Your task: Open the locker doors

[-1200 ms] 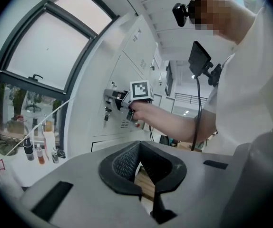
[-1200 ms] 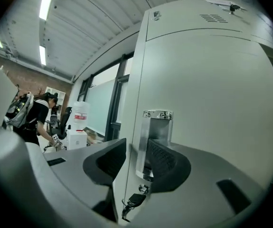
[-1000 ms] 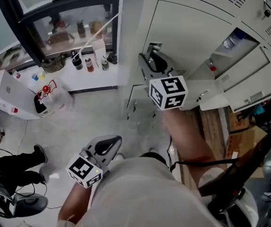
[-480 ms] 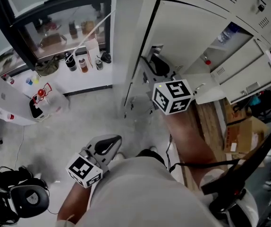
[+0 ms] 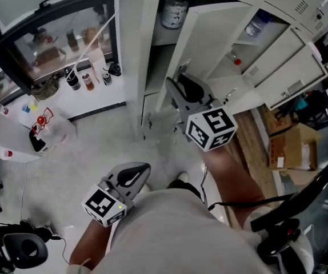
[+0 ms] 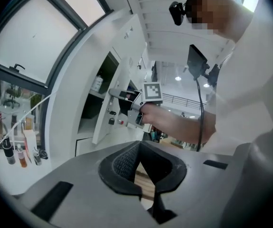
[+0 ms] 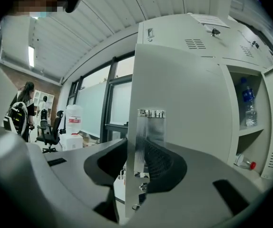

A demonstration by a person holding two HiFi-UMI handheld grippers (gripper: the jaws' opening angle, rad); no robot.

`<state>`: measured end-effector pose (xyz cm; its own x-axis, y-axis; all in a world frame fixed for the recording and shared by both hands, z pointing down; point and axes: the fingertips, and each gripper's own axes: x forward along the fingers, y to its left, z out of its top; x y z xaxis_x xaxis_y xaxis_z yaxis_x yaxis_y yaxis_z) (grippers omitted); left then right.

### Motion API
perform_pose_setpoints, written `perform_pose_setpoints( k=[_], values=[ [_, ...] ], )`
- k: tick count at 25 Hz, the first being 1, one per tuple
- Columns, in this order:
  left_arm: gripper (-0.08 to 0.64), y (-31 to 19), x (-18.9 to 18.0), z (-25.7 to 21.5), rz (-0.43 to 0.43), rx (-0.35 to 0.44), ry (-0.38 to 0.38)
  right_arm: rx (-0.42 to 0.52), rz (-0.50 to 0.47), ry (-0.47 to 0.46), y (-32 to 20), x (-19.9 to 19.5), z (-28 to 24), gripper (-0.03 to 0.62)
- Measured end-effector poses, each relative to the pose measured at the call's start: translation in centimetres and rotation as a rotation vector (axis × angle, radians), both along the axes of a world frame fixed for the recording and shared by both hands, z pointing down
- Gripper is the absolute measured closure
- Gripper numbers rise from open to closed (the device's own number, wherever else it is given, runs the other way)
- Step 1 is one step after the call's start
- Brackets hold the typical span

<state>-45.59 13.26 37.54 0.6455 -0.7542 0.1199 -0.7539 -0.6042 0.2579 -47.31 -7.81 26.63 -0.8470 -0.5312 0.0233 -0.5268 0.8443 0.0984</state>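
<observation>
A bank of off-white lockers (image 5: 301, 7) fills the top right of the head view. My right gripper (image 5: 179, 83) is shut on the free edge of a tall locker door (image 5: 212, 33), which stands swung out. Behind it the compartment (image 5: 161, 39) is open, with a jar (image 5: 174, 10) on its shelf. In the right gripper view the door's edge and metal latch plate (image 7: 151, 127) sit between the pads of the right gripper (image 7: 143, 151). My left gripper (image 5: 131, 176) hangs low beside the person's body, shut and holding nothing; in its own view the left gripper (image 6: 139, 147) faces the right gripper (image 6: 121, 95).
Two more locker doors (image 5: 284, 67) stand open to the right, with a water bottle (image 5: 255, 24) inside. A white ledge with small bottles (image 5: 87, 79) runs under the window at left. A cardboard box (image 5: 292, 147) and a black chair (image 5: 290, 221) are at right.
The tall locker door has swung outward with my right gripper on its edge, uncovering the compartment and jar. The left gripper has stayed where it was.
</observation>
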Motion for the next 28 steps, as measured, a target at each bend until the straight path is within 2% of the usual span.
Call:
perform_pose_setpoints(
  k=[6, 13, 18, 28],
  values=[
    [0.549, -0.1, 2.5, 0.5, 0.063, -0.011, -0.004, -0.027, -0.072, -0.018, 1.5, 3.1, 0.1, 0.489],
    [0.549, -1.2, 6.9, -0.2, 0.137, 0.016, -0.015, -0.038, -0.187, -0.021, 2.9, 6.7, 0.1, 0.489],
    [0.549, -3.2, 9.9, -0.4, 0.113, 0.013, -0.031, -0.029, -0.293, -0.026, 3.4, 10.0, 0.1, 0.488],
    [0.549, -8.8, 18.3, -2.1, 0.031, 0.031, -0.031, -0.032, -0.498, -0.018, 3.2, 16.9, -0.1, 0.488]
  ],
)
